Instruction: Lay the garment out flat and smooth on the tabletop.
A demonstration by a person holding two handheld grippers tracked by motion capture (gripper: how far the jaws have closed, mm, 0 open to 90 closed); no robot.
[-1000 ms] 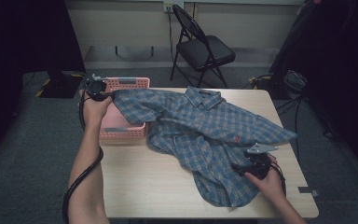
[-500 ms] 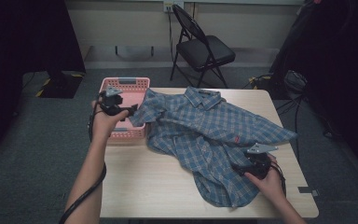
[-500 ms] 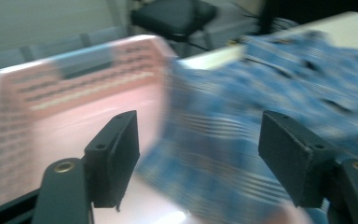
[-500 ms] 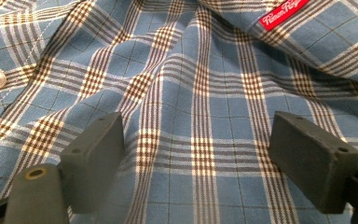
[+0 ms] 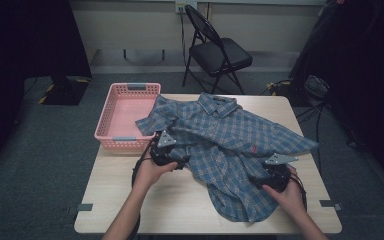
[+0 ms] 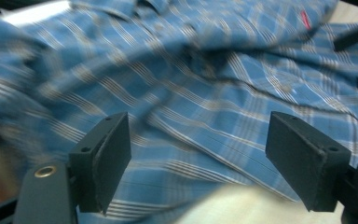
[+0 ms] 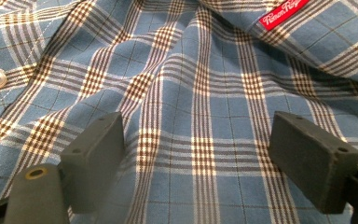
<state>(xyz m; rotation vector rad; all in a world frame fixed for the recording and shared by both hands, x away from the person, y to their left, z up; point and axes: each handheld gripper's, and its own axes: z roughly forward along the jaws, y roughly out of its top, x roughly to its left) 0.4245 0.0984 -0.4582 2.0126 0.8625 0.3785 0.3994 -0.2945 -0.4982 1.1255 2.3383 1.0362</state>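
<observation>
The blue plaid button-up shirt (image 5: 230,150) lies crumpled and half spread across the right and middle of the tabletop (image 5: 130,200), its collar toward the far edge, its hem near the near edge, and one sleeve draped over the near right corner of the pink plastic basket (image 5: 125,112) that sits at the table's far left corner. It looks like thin woven cotton: light, limp and not slippery, so it should fold and bunch wherever it is pinched, and a single layer would likely slide off the rest. Firmer places to grip are probably the seamed edges, such as the hem, the button placket or the collar.

The left gripper (image 5: 177,160) hovers at the shirt's left edge, its jaws having just been opening and now standing wide, with cloth ahead of them but nothing pressed between the pads (image 6: 116,154). The right gripper (image 5: 265,180) rests low over the shirt's lower right part, jaws likewise spread wide, the fabric lying flat beneath and unpinched.
</observation>
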